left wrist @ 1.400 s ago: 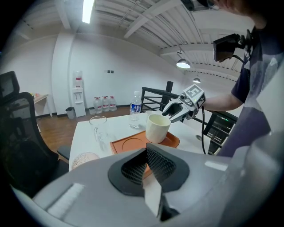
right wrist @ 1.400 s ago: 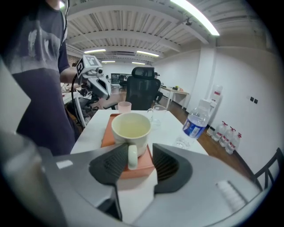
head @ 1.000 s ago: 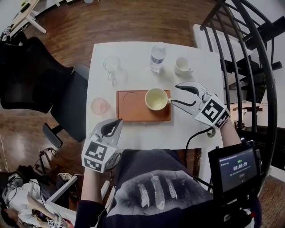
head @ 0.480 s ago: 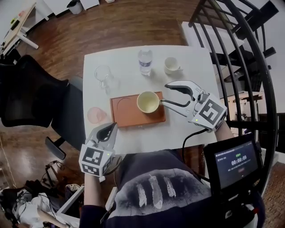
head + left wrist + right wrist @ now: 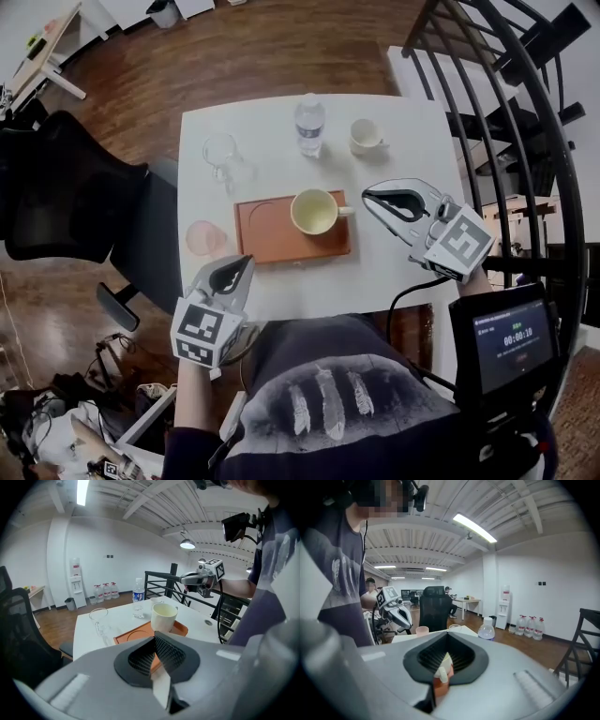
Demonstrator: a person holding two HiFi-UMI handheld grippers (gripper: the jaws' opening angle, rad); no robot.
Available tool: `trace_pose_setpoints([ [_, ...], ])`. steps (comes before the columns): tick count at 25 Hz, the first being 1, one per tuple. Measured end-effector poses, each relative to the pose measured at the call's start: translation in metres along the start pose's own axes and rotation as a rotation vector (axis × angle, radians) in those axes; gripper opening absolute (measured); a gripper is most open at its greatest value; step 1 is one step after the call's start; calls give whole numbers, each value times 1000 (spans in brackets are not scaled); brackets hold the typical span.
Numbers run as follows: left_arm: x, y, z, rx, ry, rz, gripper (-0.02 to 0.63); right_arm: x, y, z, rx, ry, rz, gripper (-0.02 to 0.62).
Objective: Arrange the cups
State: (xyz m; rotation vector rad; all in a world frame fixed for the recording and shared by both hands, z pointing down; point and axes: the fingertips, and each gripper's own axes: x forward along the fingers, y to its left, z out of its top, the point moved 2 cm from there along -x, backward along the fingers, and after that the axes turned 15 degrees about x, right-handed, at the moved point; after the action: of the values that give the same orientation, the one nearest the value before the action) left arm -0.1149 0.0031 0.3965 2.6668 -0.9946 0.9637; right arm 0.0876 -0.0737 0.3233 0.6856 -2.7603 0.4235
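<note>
Just off the tips of the right gripper (image 5: 367, 196), toward the person's left, a cream ceramic mug (image 5: 314, 211) stands upright on the right end of a flat orange rectangular tray (image 5: 272, 240), its handle pointing at the gripper but apart from it. That gripper's jaws are pressed together with nothing between them. The left gripper (image 5: 245, 264) hangs at the near edge of the square white table (image 5: 403, 272), jaws likewise together and empty, the tray just beyond it. Beside it to the left sits a pink translucent cup (image 5: 204, 237); well past the tray stand a clear glass mug (image 5: 221, 153), a clear plastic water bottle (image 5: 309, 120) and a small white cup (image 5: 364, 136).
</note>
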Motion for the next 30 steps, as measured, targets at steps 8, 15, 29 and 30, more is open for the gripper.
trace_pose_setpoints([
  [8,-4,-6,-2,6,8,9,15,-2,9,-23,37,37,17,5],
  [15,-6,-9,-8,-2,21,4,15,5,21,-35,65,56,41,5],
  [29,-7,-6,-9,6,24,0,15,4,16,-45,121,55,28,5],
  [30,-6,-5,-8,10,22,1,15,4,16,-45,121,54,28,5],
])
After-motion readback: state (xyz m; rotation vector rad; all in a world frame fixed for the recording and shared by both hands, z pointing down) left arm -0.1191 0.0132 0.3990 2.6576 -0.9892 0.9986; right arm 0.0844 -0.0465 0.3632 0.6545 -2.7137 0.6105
